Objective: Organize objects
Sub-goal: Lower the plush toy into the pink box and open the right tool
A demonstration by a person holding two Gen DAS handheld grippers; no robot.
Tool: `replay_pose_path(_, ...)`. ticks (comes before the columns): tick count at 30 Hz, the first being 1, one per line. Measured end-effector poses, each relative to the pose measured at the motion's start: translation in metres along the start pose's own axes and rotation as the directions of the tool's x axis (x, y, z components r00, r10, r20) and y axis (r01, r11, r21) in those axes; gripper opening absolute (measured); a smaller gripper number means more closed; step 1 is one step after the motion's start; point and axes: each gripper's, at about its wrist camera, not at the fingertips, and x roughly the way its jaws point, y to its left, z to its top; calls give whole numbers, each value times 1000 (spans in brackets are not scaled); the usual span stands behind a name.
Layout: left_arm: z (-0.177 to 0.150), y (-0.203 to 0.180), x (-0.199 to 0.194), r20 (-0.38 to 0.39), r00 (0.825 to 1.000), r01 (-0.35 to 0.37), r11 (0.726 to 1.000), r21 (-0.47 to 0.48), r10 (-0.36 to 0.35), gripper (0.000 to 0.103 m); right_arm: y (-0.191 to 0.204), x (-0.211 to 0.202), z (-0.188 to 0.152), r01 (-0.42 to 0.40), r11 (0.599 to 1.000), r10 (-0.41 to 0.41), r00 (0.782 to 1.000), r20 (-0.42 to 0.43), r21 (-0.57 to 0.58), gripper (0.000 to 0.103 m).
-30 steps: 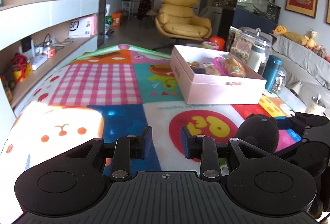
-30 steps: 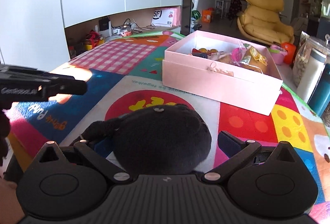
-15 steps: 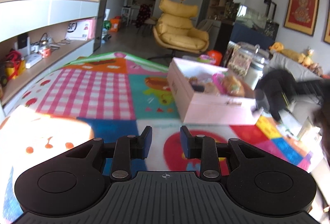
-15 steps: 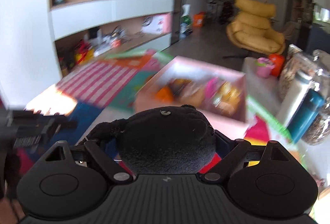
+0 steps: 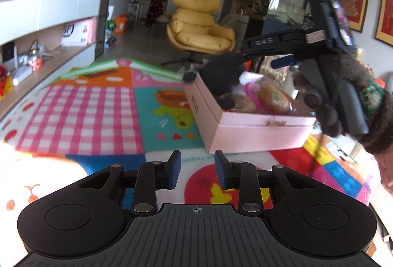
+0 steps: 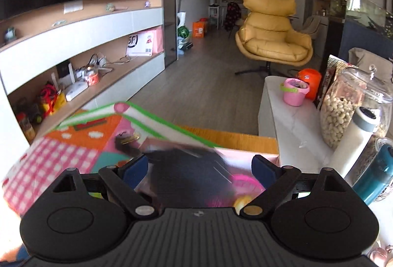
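Observation:
A black plush toy (image 5: pixel 222 75) is over the far end of the pink box (image 5: pixel 248 128), below my right gripper. In the right wrist view the plush (image 6: pixel 186 168) is a motion-blurred dark shape between wide-spread fingers; my right gripper (image 6: pixel 200 168) is open and the toy looks released into the box. The box holds wrapped snacks and a pink item (image 5: pixel 267 97). My left gripper (image 5: pixel 197 168) hovers low over the colourful mat (image 5: pixel 98 109), fingers a narrow gap apart, holding nothing.
The mat covers a table. Right of the box stand a glass jar of nuts (image 6: pixel 343 107), a white bottle (image 6: pixel 356 136) and a teal bottle (image 6: pixel 375 176). A pink bucket (image 6: pixel 294 92) sits further back. A shelf unit (image 6: pixel 73 65) runs along the left; a yellow armchair (image 6: pixel 270 38) stands beyond.
My right gripper lifted the black plush off the mat, carried it over the pink box and opened; the plush is dropping in. My left gripper stayed low over the mat.

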Motion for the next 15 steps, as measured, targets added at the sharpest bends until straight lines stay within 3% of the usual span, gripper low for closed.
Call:
replay_pose_path(6,5,-12,11,-12,1000,2,1000,-11,-3,33,-4,-23,-19,-11,999,12,1000,23,-34,92)
replay_pose_path(9,15,-17,8,18,1000,-3,1000,2,3,33,-13,-48,-33,-9,999,11,999,50,-39,93)
replay_pose_path(12,29,-22,9,56,998,-13,1000,28,12,33,-26,-76,-57,3,997,4,995,96,-73,101)
replay_pose_path(15,47,-28,25,73,997,-23,999,41,20,33,-34,-90,-83,17,995,-9,997,75,-98,101)
